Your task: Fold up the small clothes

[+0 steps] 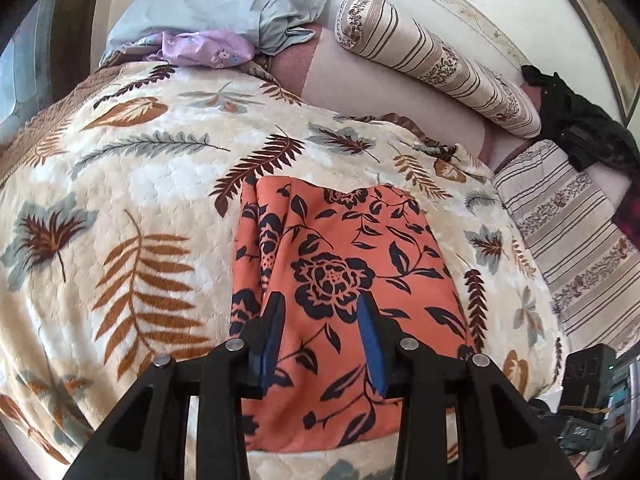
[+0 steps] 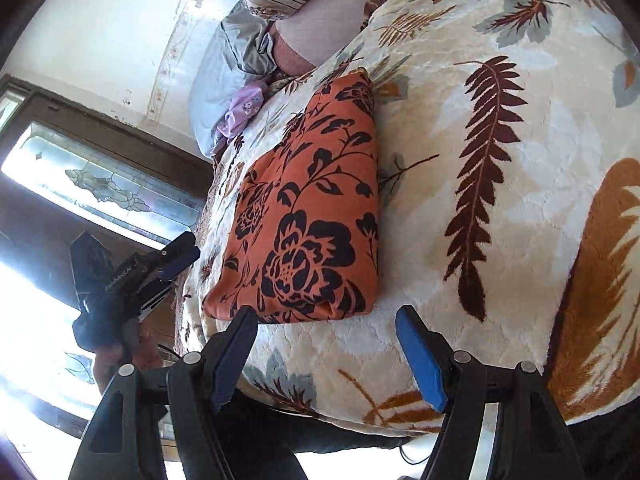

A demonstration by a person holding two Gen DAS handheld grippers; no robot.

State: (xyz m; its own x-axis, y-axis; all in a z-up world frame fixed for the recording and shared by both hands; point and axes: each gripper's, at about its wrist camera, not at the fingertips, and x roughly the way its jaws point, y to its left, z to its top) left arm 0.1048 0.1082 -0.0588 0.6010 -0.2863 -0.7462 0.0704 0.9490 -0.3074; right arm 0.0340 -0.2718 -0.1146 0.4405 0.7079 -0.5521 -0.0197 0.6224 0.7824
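Observation:
An orange garment with a dark floral print (image 1: 344,280) lies folded into a flat rectangle on the leaf-patterned blanket (image 1: 132,184). My left gripper (image 1: 322,304) is open above the garment's near part, holding nothing. In the right wrist view the same garment (image 2: 308,216) lies ahead, and my right gripper (image 2: 326,316) is open and empty just off its near edge. The left gripper (image 2: 176,256) shows there at the left, beside the bed's edge.
A grey pillow (image 1: 224,4) with a lilac floral cloth (image 1: 200,46) lies at the bed's head, next to a striped bolster (image 1: 436,60). A black garment (image 1: 580,120) and striped bedding (image 1: 572,224) are at the right. A window (image 2: 100,184) is at the left.

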